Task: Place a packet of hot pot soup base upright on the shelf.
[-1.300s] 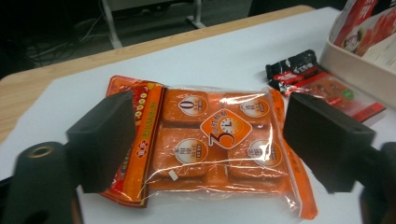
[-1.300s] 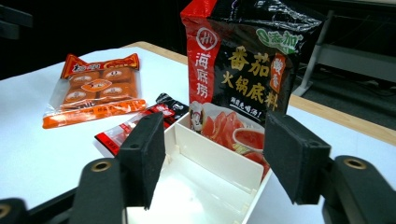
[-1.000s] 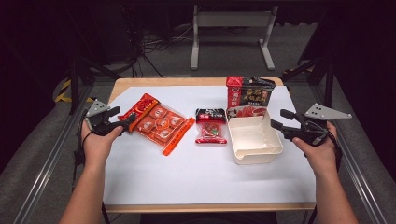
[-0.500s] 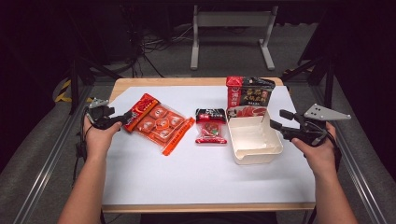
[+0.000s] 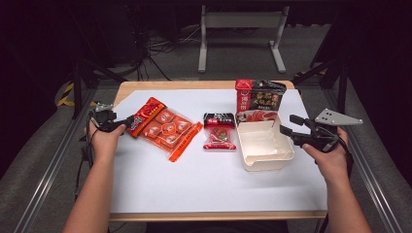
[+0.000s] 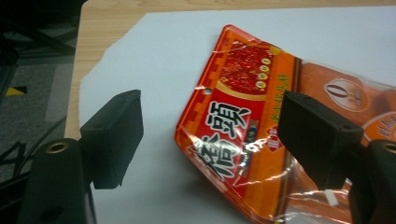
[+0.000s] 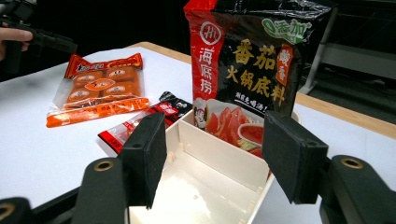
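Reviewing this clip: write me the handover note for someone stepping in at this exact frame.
Left gripper: open, jaws straddling the near corner of the orange snack pack, not closed on it.
Right gripper: open, empty, at the right wall of the cream divided box.
The small red-black sachet lies flat between pack and box; the black hotpot-base bag stands behind the box.
Done: nothing packed; the box looks empty.
Left: probably grip the orange pack and carry it to the box.
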{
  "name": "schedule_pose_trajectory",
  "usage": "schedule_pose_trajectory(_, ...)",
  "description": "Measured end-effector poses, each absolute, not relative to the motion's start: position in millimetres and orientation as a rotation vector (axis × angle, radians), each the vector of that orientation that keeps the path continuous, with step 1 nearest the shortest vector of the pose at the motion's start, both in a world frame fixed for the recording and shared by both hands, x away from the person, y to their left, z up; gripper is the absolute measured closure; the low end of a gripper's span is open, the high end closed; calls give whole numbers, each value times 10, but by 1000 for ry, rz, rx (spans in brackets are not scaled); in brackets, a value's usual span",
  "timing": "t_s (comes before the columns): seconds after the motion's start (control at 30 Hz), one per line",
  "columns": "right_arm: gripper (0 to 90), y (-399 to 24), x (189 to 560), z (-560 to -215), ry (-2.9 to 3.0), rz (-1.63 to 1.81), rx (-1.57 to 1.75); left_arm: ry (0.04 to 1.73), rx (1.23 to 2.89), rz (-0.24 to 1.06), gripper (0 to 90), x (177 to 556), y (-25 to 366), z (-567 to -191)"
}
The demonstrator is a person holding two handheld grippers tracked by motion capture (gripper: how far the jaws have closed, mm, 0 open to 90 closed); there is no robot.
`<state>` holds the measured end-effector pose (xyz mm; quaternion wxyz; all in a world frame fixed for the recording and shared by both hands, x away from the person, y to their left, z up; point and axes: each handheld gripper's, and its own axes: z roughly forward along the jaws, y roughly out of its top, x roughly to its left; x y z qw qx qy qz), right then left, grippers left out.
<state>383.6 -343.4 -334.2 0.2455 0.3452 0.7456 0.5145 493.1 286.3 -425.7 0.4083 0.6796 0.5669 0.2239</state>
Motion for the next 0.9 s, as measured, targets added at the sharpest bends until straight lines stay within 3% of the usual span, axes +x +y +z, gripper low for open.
schedule_pose_trajectory(0.57, 413, -3433, 3830, -3357, 2038, 1413, 937, 1499, 1746, 427, 305, 5068, 2884, -4493)
schedule_pose_trajectory(0.9, 416, -3405, 3843, -3379, 2050, 1411, 936, 1516, 1754, 376, 420, 5101, 2858, -4545)
